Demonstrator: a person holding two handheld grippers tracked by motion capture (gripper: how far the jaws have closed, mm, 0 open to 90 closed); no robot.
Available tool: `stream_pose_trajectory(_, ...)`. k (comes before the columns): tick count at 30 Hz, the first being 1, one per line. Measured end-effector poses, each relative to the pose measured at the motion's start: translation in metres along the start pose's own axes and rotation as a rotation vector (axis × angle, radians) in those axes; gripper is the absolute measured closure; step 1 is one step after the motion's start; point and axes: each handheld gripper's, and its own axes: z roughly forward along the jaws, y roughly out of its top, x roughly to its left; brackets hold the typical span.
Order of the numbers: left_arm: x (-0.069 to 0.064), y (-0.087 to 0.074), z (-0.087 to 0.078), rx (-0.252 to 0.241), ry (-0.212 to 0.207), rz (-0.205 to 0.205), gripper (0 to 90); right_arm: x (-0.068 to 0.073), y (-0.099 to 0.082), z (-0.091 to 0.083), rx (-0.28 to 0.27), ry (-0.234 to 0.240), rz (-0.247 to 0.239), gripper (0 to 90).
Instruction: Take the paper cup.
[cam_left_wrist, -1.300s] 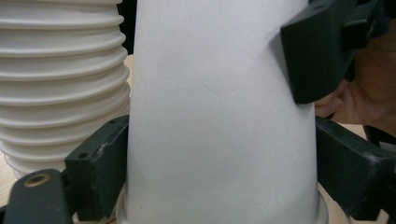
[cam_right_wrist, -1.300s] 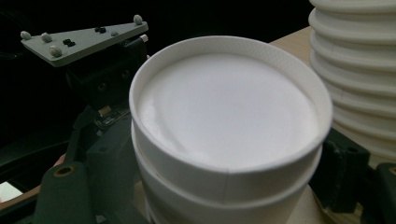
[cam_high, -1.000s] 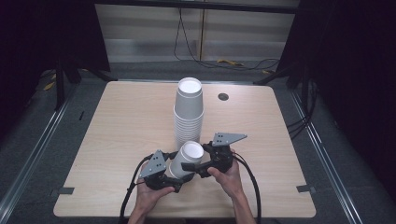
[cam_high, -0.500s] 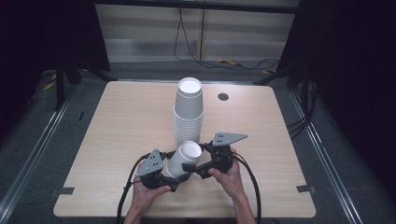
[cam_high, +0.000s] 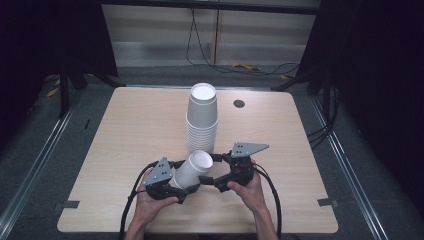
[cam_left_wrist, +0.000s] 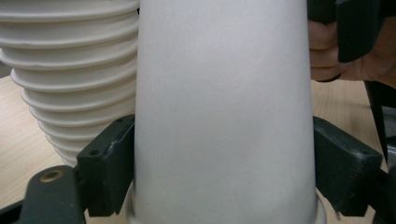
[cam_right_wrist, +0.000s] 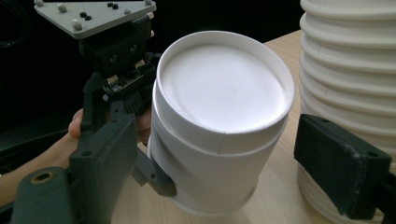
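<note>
A tall stack of upside-down white paper cups (cam_high: 202, 117) stands at the table's middle. In front of it a single white cup (cam_high: 192, 170) lies tilted, base toward the upper right, with my left gripper (cam_high: 184, 179) shut on its sides. In the left gripper view both black jaws of this gripper (cam_left_wrist: 224, 172) press the cup (cam_left_wrist: 224, 107), and the stack (cam_left_wrist: 70, 70) rises behind on the left. My right gripper (cam_high: 213, 169) is open and straddles the cup's base end. In the right gripper view the cup's base (cam_right_wrist: 219, 88) faces me, with a gap between it and the right-hand pad (cam_right_wrist: 341, 158).
The light wooden table (cam_high: 125, 130) has a small dark round hole (cam_high: 239, 103) at the back right. Cables trail from both grippers toward the front edge. The stack (cam_right_wrist: 350, 70) stands close beside my right gripper. Dark floor and metal rails surround the table.
The single cup has leaned over a little more toward the lower left with my left gripper. My right gripper has barely moved.
</note>
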Motion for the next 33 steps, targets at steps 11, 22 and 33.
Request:
stream_pose_trajectory(11,0.002,0.007,0.003,0.091,-0.007,0.051,17.3,-0.001,-0.003,-0.004,0.031,-0.010,-0.008,13.8)
stream_pose_trajectory(22,0.002,0.012,0.006,0.195,-0.040,0.113,17.3,-0.003,-0.004,-0.012,0.101,-0.029,-0.039,13.9)
stream_pose_trajectory(33,0.001,0.019,0.010,0.289,-0.053,0.172,17.3,-0.001,-0.004,-0.013,0.188,-0.036,-0.083,13.9)
